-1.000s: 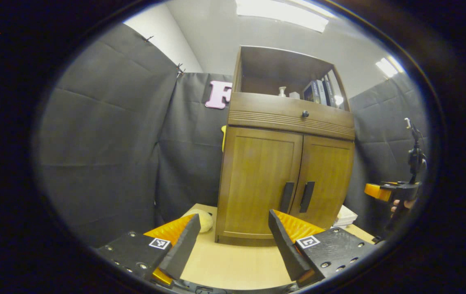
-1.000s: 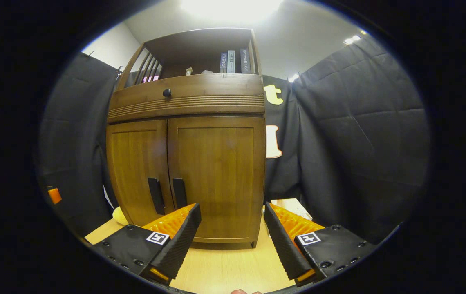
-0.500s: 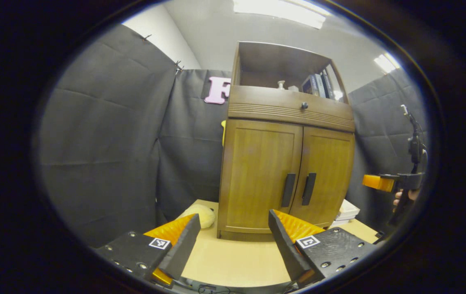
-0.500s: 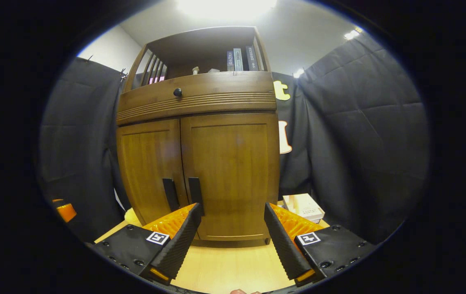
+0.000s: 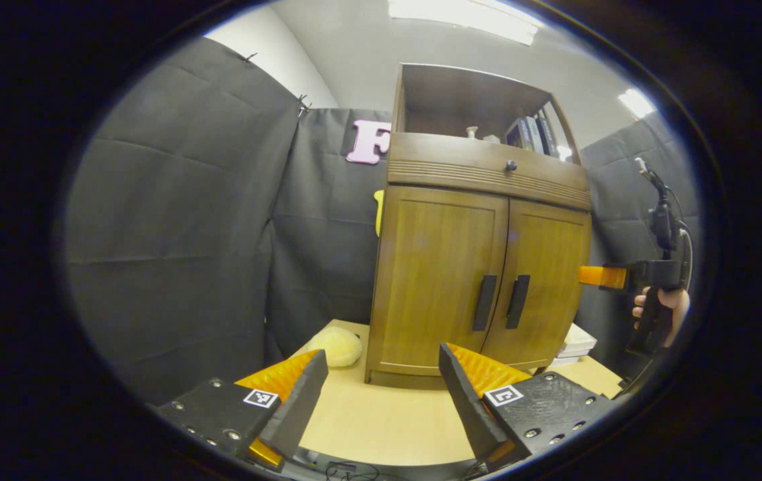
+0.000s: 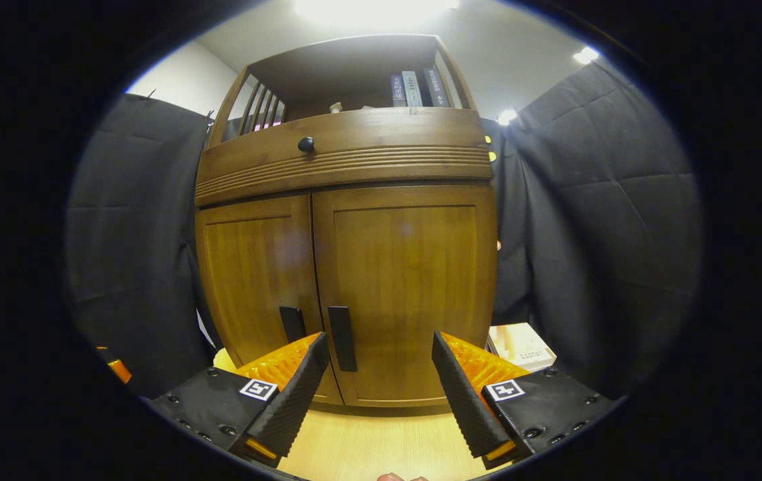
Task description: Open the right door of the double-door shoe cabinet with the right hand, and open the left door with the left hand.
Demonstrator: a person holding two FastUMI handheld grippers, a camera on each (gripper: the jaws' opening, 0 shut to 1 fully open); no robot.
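A brown wooden shoe cabinet (image 5: 481,200) (image 6: 354,174) stands on a light wooden table, both doors closed. The left door (image 5: 438,274) (image 6: 257,280) and right door (image 5: 545,280) (image 6: 408,280) each carry a dark vertical handle near the middle seam: left handle (image 5: 485,302) (image 6: 291,323), right handle (image 5: 518,301) (image 6: 342,337). My left gripper (image 5: 381,387) is open, well short of the cabinet. My right gripper (image 6: 377,381) is open and close to the right door, with the right handle just above its left finger. In the left gripper view the right gripper (image 5: 598,276) shows farther off, held by a hand (image 5: 662,304).
A yellow plush toy (image 5: 334,346) lies on the table (image 5: 388,421) left of the cabinet. Stacked books (image 5: 575,342) (image 6: 521,344) lie to its right. A drawer with a dark knob (image 6: 305,143) and an open shelf with books sit above the doors. Black cloth walls surround.
The right gripper has moved closer to the cabinet, so the doors loom larger and the right handle is nearer its fingers. The left gripper drew back and shifted slightly. Both doors stay closed.
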